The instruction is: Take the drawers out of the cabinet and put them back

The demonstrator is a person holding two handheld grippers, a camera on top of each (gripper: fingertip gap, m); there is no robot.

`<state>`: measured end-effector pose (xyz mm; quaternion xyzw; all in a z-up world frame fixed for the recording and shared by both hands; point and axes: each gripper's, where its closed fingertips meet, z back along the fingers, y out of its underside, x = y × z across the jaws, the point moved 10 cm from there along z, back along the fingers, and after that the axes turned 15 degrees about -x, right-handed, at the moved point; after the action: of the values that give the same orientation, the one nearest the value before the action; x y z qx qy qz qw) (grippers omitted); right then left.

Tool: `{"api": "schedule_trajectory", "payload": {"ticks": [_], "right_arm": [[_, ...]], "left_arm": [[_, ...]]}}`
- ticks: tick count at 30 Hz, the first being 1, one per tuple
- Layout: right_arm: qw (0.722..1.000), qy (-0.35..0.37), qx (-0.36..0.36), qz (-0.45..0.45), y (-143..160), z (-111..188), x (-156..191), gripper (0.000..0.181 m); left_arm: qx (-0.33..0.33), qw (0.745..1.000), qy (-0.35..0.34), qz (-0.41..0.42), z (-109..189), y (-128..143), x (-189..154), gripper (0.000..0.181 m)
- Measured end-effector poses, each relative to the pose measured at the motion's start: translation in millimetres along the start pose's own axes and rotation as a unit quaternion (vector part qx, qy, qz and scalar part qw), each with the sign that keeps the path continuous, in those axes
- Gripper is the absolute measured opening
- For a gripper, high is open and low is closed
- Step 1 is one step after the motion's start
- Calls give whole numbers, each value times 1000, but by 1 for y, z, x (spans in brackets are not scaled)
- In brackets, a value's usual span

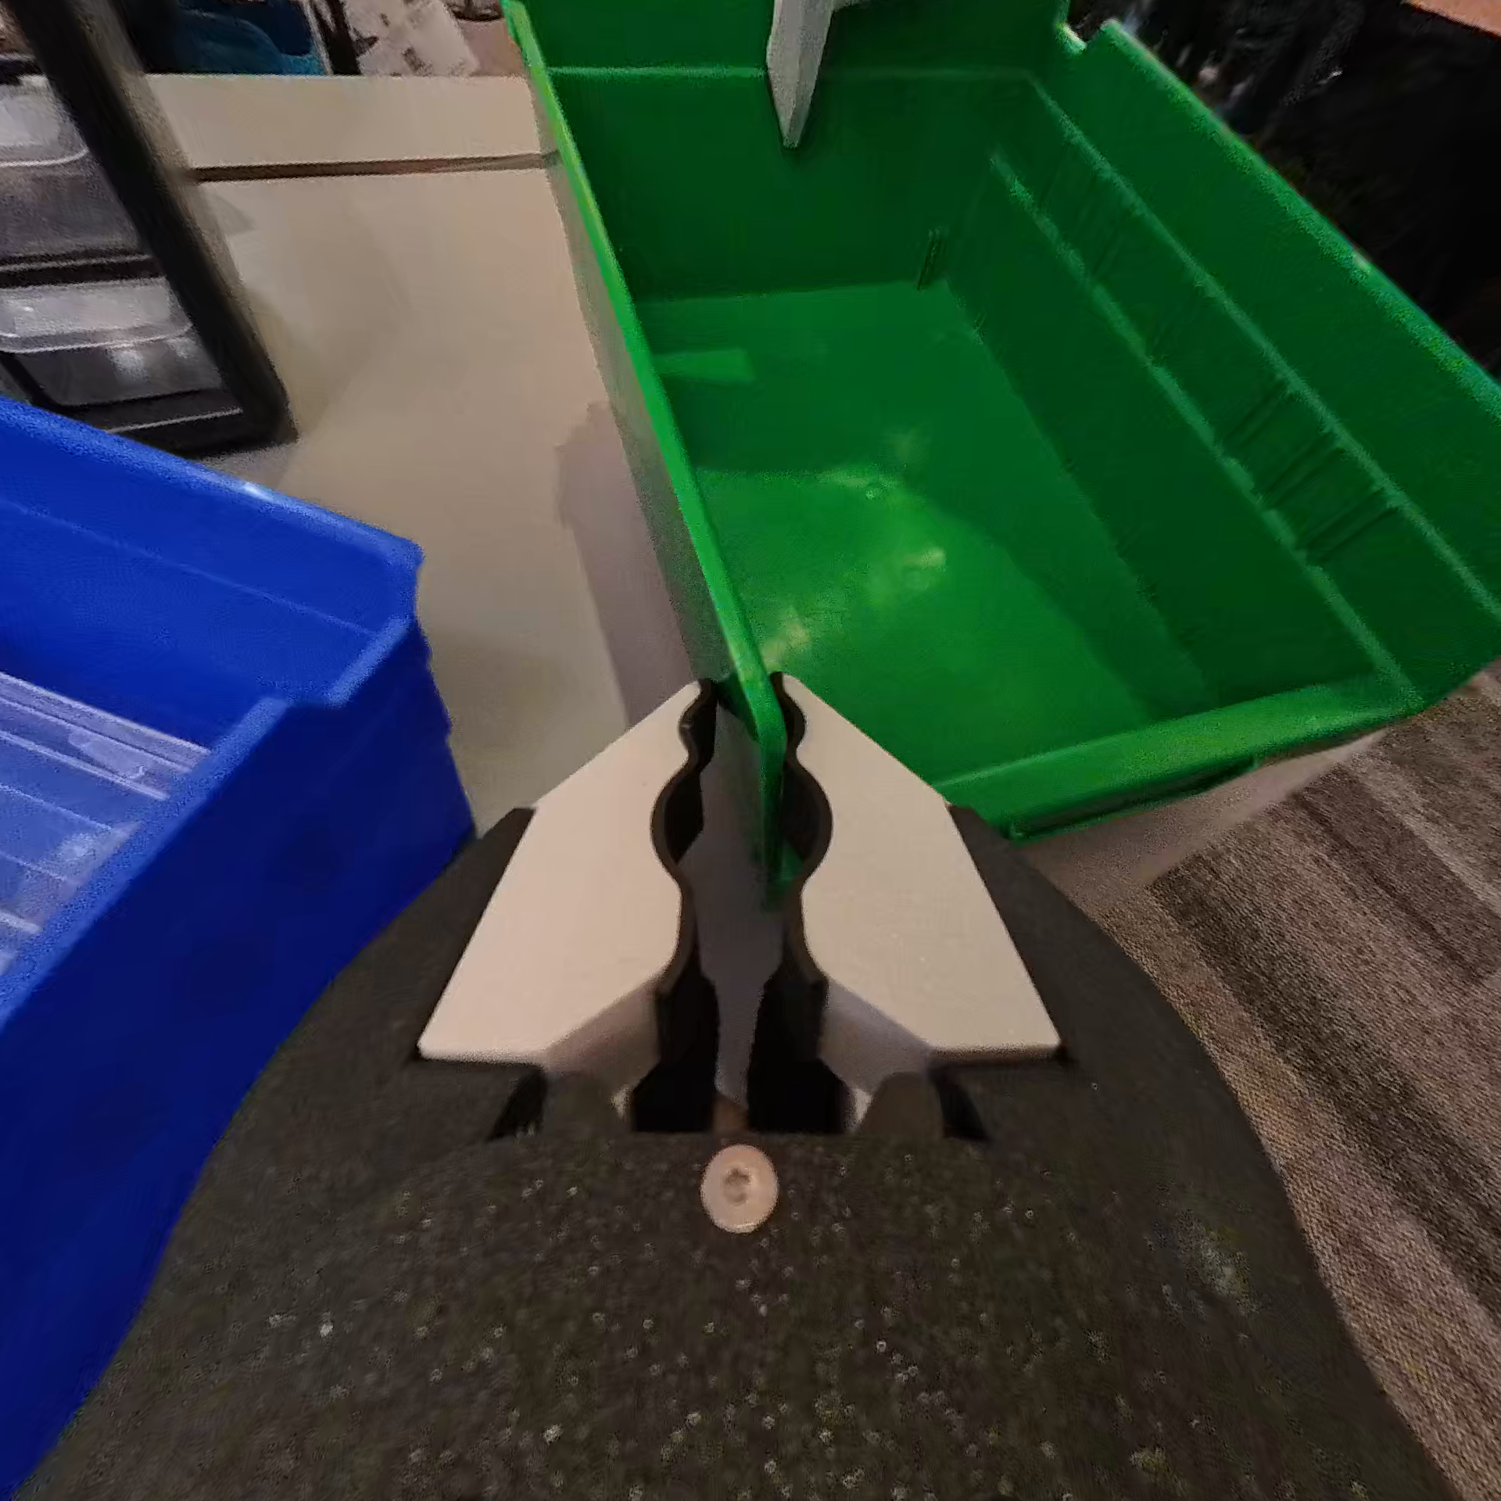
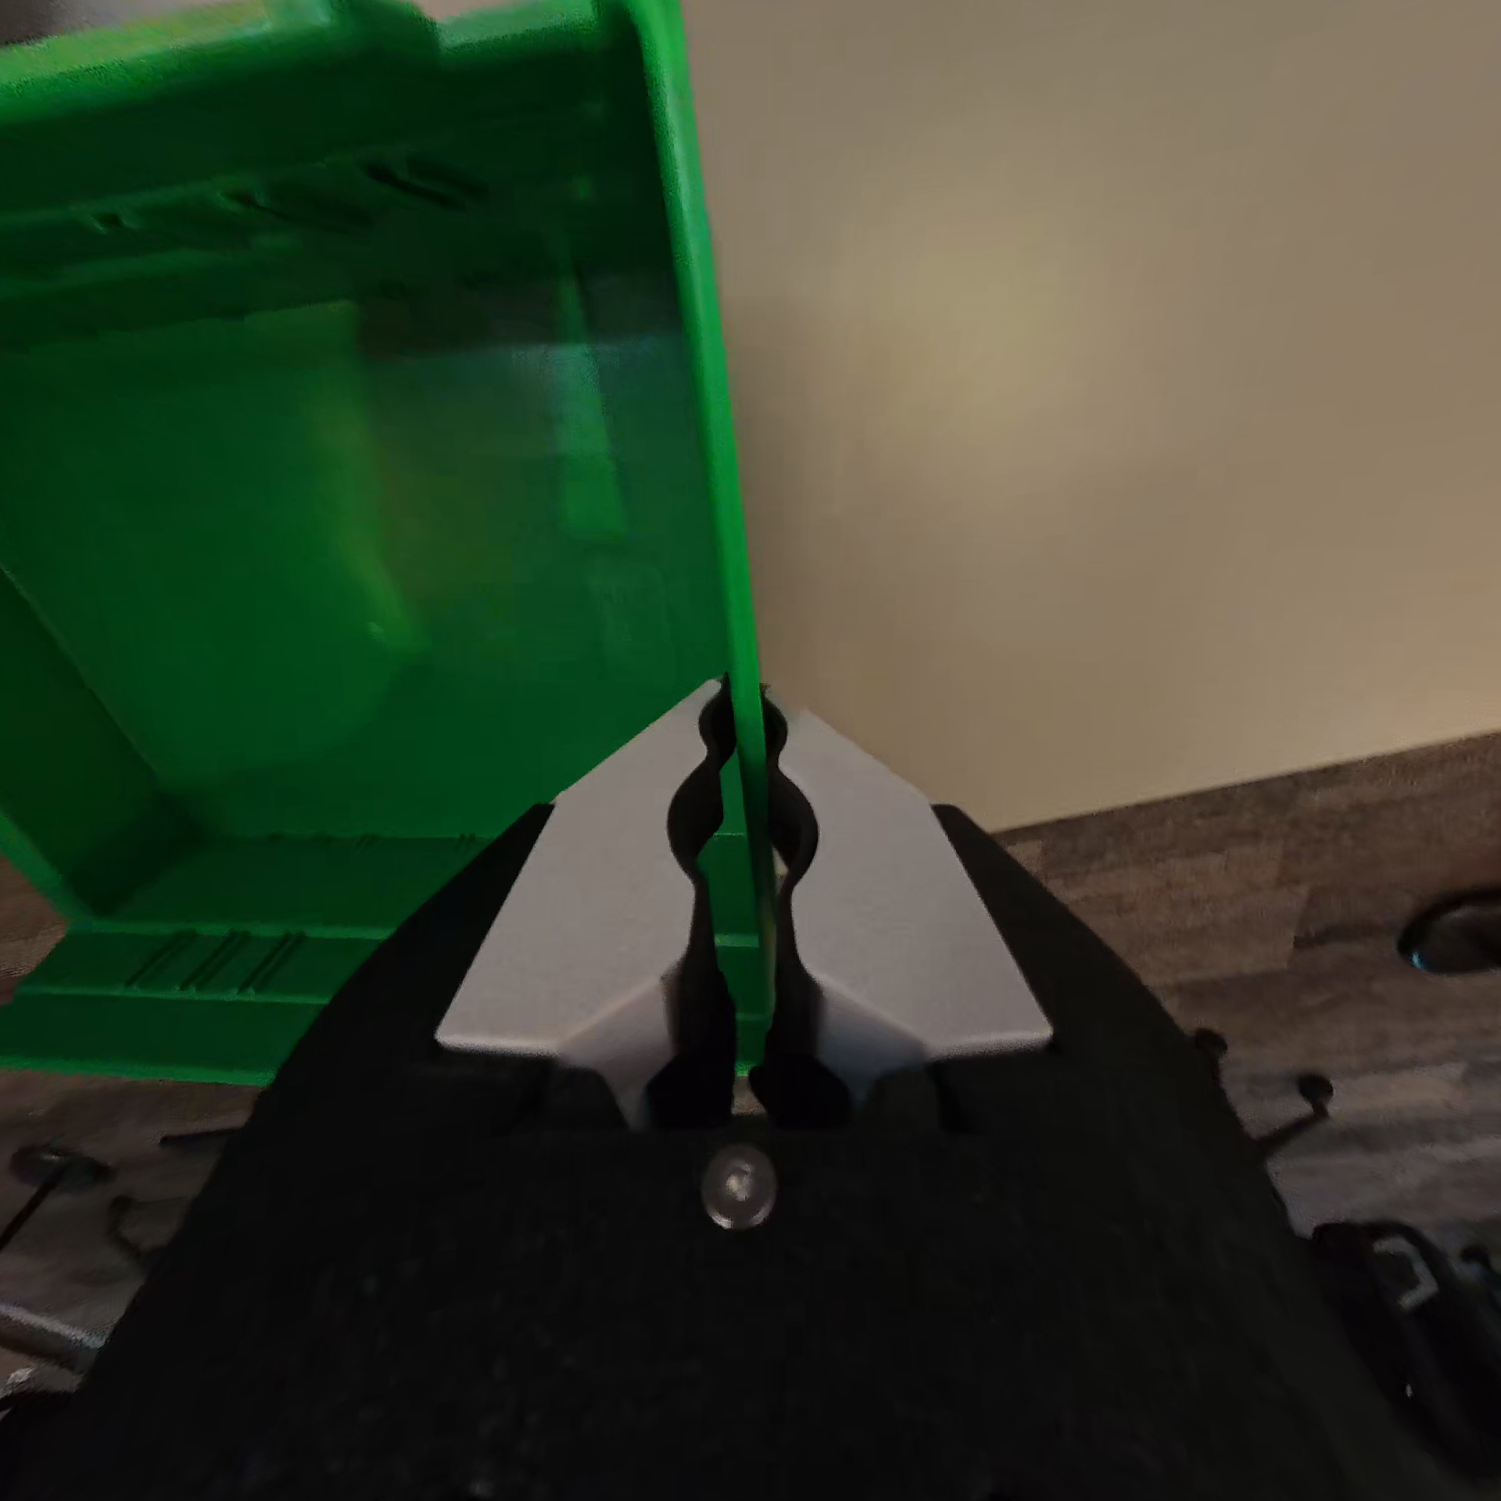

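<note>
The left tongs (image 1: 747, 690) clench the near side wall of the empty green plastic drawer (image 1: 934, 528), which is held over the pale beige worktop (image 1: 422, 325). The right tongs (image 2: 743, 690) grip the opposite wall of that drawer (image 2: 325, 487). A blue plastic bin (image 1: 203, 772) sits left, near a black cabinet (image 1: 162, 268).

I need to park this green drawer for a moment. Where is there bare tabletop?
The beige tabletop is bare in the strip between the blue drawer and the green drawer, running back to the black cabinet. In the right wrist view, more is bare right of the green drawer, up to the table edge. The left side is crowded.
</note>
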<state>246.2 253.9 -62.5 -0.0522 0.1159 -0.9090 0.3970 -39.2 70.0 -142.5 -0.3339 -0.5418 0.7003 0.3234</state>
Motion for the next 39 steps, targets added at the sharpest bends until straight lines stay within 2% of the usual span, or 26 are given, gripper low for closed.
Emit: {"api": "schedule_trajectory", "payload": {"ticks": [8,10,12,15,19,21,24,29,31,33,34,36,39], "right_arm": [[999,-40,-16,6,-25,-42,-80,4],[999,-43,-22,20,-38,-45,-96,4],[999,-40,-15,34,-50,-48,-111,4],[997,-52,-20,46,-68,-53,-125,4],[996,-52,-22,74,-88,-58,-134,4],[996,-56,-12,74,-92,-59,-136,5],[997,-50,-10,62,-90,-59,-137,6],[999,-37,-8,40,-82,-57,-139,7],[999,-23,-31,26,-86,-53,-137,37],[998,0,-58,2,-92,-39,-134,62],[997,15,-69,-6,-94,-28,-131,66],[991,68,-115,-18,-99,4,-117,65],[965,136,-210,-78,-104,54,-65,57]], "left_arm": [[7,998,-42,49,-61,-9,21,14],[3,998,-53,39,-68,-10,22,15],[-11,998,-54,26,-63,-9,21,26],[-10,1000,-29,-2,-42,5,13,35],[-33,996,81,-22,5,10,2,35],[-51,986,154,-35,28,2,-1,35],[-52,973,222,-24,52,-12,6,35],[-56,958,278,39,80,-48,22,38],[-43,961,271,15,90,-62,25,42],[-51,958,283,14,104,-79,32,43],[-58,957,284,18,113,-88,40,43],[-72,960,270,15,131,-107,68,43],[-58,978,198,-39,156,-117,145,40]]}}
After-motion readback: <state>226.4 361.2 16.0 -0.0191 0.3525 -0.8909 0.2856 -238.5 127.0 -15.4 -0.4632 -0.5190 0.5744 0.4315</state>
